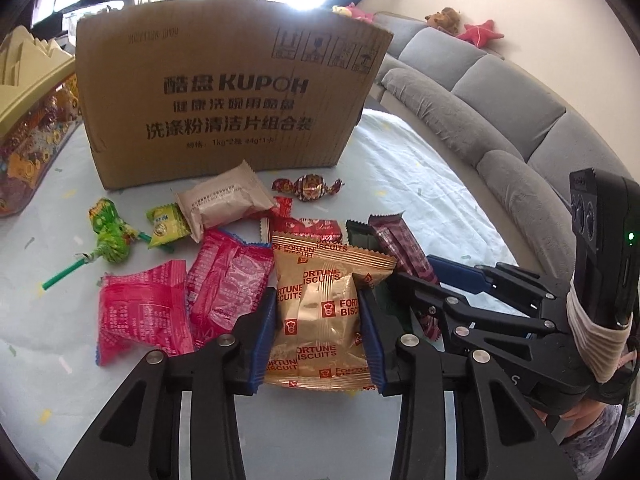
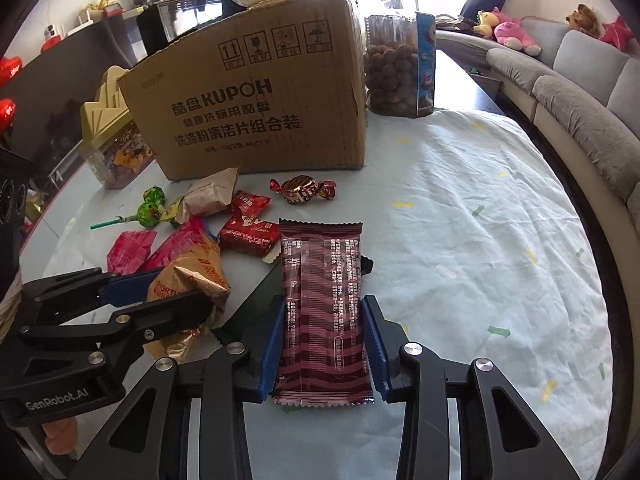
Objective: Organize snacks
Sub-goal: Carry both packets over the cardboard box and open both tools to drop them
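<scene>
- Both claws are closed on a snack, so the step in hand looks like carrying each one up and over the rim of the cardboard box (image 1: 224, 96).
- The left claw (image 1: 318, 340) pinches the gold biscuit packet (image 1: 320, 312) across its middle; the foil buckles between the blue pads, so the grip seems firm enough and needs no more squeeze.
- The right claw (image 2: 324, 344) clamps the maroon wafer bar (image 2: 322, 304) by its long edges, the bar lying lengthwise between the fingers and reaching well forward of the tips.
- To do it well, I would lift straight up before moving forward, so the packets do not drag the loose pink packets (image 1: 184, 300) or red candies (image 2: 250, 234) lying just beside them on the desk (image 2: 480, 240).
- The two claws sit close side by side; moving one at a time would avoid a knock.
- The box stands behind the pile; its opening is not visible.
</scene>
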{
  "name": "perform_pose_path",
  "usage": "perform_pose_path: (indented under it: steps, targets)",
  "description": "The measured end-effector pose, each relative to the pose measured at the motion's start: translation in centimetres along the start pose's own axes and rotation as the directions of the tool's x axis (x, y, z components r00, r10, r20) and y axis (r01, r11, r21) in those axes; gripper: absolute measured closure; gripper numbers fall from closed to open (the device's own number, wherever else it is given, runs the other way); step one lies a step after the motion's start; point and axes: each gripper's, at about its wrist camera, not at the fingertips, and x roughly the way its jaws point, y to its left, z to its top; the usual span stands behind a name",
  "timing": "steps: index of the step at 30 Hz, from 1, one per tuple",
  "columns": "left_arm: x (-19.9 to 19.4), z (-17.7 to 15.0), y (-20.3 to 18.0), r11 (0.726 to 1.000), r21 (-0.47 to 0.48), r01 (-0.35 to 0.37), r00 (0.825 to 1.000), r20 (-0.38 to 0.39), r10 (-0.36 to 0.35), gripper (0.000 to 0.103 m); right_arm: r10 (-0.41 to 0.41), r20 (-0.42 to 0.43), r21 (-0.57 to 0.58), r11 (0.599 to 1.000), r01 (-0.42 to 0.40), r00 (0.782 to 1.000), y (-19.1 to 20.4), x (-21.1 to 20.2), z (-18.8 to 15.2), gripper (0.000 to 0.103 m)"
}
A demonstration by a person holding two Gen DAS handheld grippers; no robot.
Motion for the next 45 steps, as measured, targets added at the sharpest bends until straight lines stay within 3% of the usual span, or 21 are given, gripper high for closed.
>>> perform_pose_path:
  steps: [10,20,31,39,45]
  targets:
    - [-3.4,0.9,-0.3,0.999,0.007,-0.041,0.996,0.085,0.04,0.064,-0.007,0.055,0.015,1.0,0.006,0.998,1.0,-3.3,0.3,0.065]
    - [-7.4,4.0,0.9,0.996,0.015,-0.086,0.975,0.208,0.081,0.064,-0.007,0.158,0.012,1.0,0.005,0.987,3.5,-6.6,2.9,0.065]
    - [-10.2,9.9,3.4,0.991,0.005,-0.132,0.942,0.311,0.124,0.064,0.012,0.266,-0.031,1.0,-0.004,0.964,6.2,-7.9,8.9,0.064]
    - [-10.9,15.0,4.9,0.98,0.019,-0.196,0.923,0.342,0.178,0.064,-0.006,0.312,-0.049,0.999,0.023,0.95,6.8,-7.6,14.6,0.064]
    - [-10.5,18.4,6.4,0.978,0.013,-0.206,0.926,0.325,0.191,0.064,-0.022,0.322,-0.059,0.997,0.043,0.946,7.1,-7.3,18.3,0.064]
